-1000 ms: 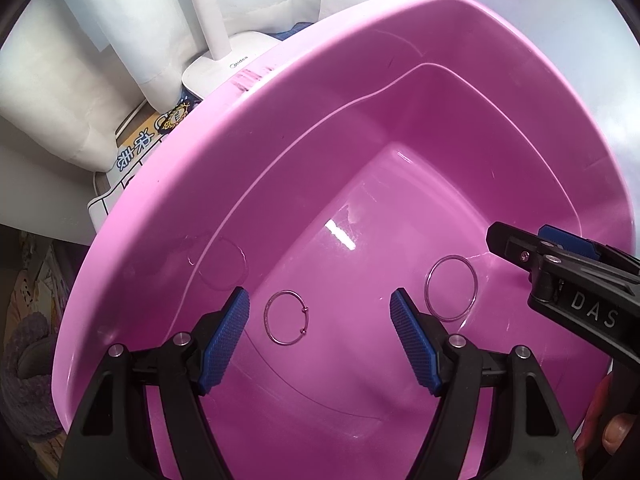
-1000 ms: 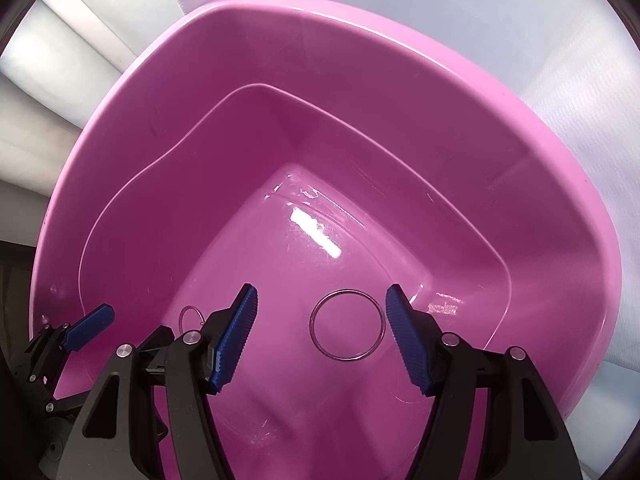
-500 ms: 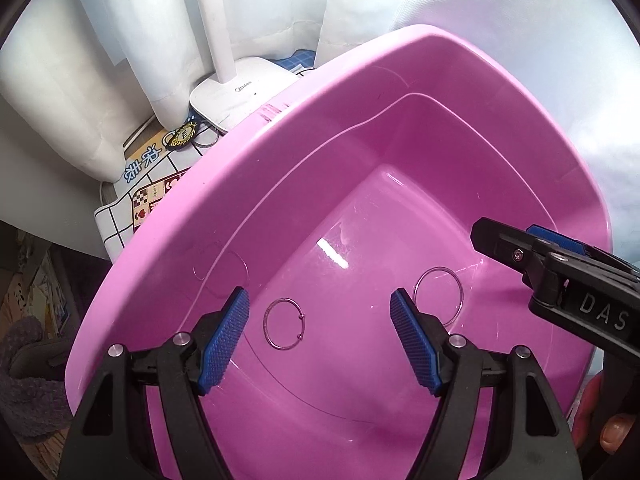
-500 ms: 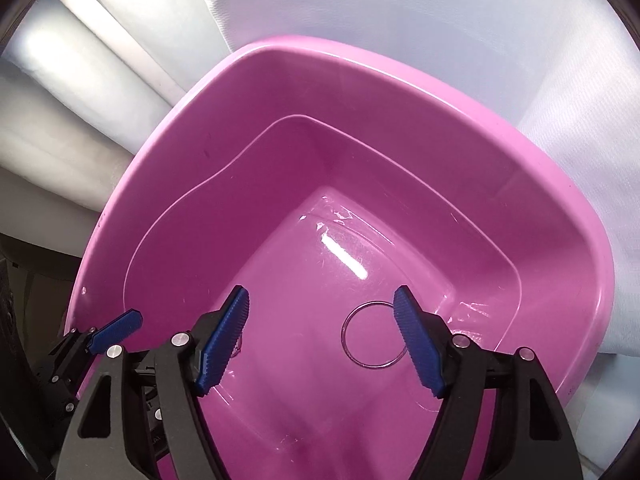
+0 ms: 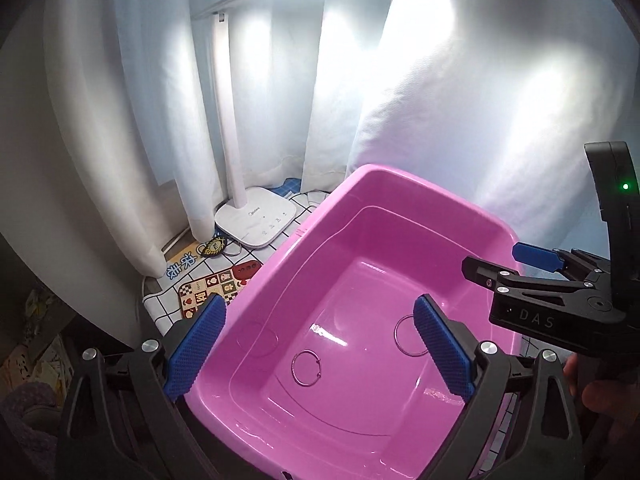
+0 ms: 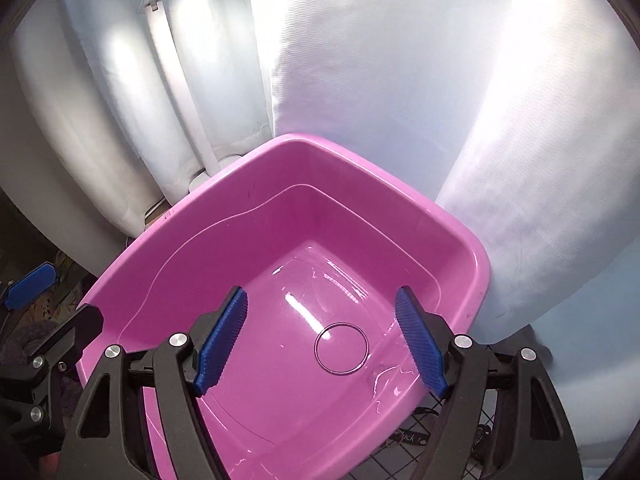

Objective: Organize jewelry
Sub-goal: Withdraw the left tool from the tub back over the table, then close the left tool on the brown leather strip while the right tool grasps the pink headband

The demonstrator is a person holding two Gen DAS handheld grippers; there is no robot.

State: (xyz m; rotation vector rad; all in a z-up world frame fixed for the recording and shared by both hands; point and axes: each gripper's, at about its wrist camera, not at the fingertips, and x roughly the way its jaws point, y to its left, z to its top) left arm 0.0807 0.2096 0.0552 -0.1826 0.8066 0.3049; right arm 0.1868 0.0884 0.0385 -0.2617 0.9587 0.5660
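Inside the pink tub [image 5: 404, 216], two rings lie flat and apart: a beaded hoop [image 5: 306, 367] and a plain bangle [image 6: 341, 349]. Both appear deposited; other trinkets on the checked cloth [image 5: 168, 304] may remain. The left gripper [image 5: 318, 350] and right gripper [image 6: 320, 342] stand spread and empty, jaws just having widened. Compared with the earlier frames, both views sit higher, revealing the lamp [image 5: 256, 220].

- A home, by the look of it: white curtains [image 5: 132, 128] hang down to the bench behind everything.
- A white desk lamp [image 5: 256, 216] stands lit on a checked cloth [image 5: 176, 300] with cartoon prints.
- A pink plastic tub [image 5: 312, 248] sits on that cloth.
- Clutter shows dimly on the floor at lower left.
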